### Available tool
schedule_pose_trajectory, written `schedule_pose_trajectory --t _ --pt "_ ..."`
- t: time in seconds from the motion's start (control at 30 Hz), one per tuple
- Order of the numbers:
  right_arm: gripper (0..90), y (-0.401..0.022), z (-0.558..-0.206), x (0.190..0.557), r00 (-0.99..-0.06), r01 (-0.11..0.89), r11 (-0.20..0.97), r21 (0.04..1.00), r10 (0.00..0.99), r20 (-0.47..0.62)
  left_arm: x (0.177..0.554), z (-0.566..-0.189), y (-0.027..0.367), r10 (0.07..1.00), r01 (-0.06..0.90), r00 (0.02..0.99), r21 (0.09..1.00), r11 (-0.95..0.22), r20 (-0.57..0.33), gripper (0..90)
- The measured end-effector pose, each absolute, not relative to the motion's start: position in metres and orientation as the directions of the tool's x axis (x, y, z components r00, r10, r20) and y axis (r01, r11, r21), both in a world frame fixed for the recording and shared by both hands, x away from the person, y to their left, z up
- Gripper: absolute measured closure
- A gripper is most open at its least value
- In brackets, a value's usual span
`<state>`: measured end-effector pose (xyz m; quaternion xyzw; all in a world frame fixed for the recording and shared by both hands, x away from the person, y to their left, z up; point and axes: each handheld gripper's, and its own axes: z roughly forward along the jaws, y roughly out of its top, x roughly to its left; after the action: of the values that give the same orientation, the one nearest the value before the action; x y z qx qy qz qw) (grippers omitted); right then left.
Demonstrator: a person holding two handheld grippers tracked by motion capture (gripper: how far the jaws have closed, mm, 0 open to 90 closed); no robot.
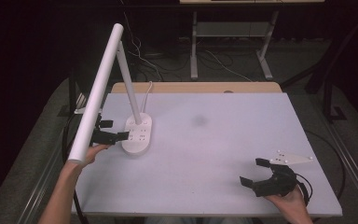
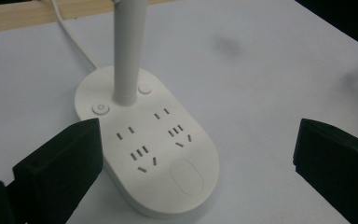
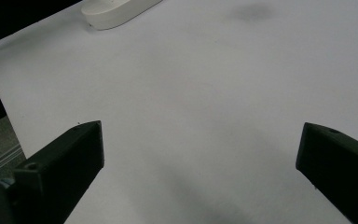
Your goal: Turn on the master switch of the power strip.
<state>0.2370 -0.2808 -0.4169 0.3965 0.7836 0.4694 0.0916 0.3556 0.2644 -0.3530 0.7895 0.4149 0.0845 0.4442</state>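
Observation:
A white desk lamp stands at the table's left, its oval base (image 1: 137, 134) carrying several sockets and its long light bar (image 1: 97, 92) slanting forward. In the left gripper view the base (image 2: 149, 149) shows a power button (image 2: 100, 108) beside the upright stem (image 2: 129, 51). My left gripper (image 1: 114, 130) is open right at the base's left side, one jaw touching or nearly touching its edge. My right gripper (image 1: 254, 172) hovers open near the front right of the table, nothing between its jaws. In the right gripper view the base's end (image 3: 116, 11) lies far off.
The white table top (image 1: 214, 130) has a faint dark smudge (image 1: 199, 120) near its middle. The lamp's white cord (image 1: 148, 91) runs off the back edge. A wooden strip (image 1: 196, 87) borders the far side. Desk legs and cables stand on the floor beyond.

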Motion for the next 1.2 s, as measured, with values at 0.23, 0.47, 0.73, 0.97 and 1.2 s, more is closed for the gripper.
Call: schedule_pose_trajectory --t 0.23,0.47,0.73,0.97,1.2 --pt "0.2 -0.282 -0.417 0.237 -0.666 0.537 0.241 0.808 0.709 0.232 0.367 -0.352 0.269 0.748 0.594 0.622 0.762 -0.259 -0.23 0.4" --pt "0.2 -0.282 -0.417 0.237 -0.666 0.539 0.243 0.806 0.708 0.233 0.377 -0.349 0.27 0.756 0.596 0.62 0.752 -0.281 -0.209 0.9" --pt "0.2 -0.283 -0.417 0.237 -0.664 0.541 0.239 0.806 0.71 0.234 0.388 -0.346 0.272 0.771 0.607 0.605 0.742 -0.284 -0.2 1.6" --pt "0.2 -0.283 -0.417 0.237 -0.663 0.542 0.241 0.805 0.711 0.234 0.398 -0.348 0.273 0.787 0.62 0.581 0.739 -0.263 -0.207 3.9" --pt "0.2 -0.284 -0.417 0.238 -0.663 0.54 0.239 0.807 0.711 0.233 0.406 -0.353 0.276 0.808 0.642 0.553 0.722 -0.258 -0.202 8.1"
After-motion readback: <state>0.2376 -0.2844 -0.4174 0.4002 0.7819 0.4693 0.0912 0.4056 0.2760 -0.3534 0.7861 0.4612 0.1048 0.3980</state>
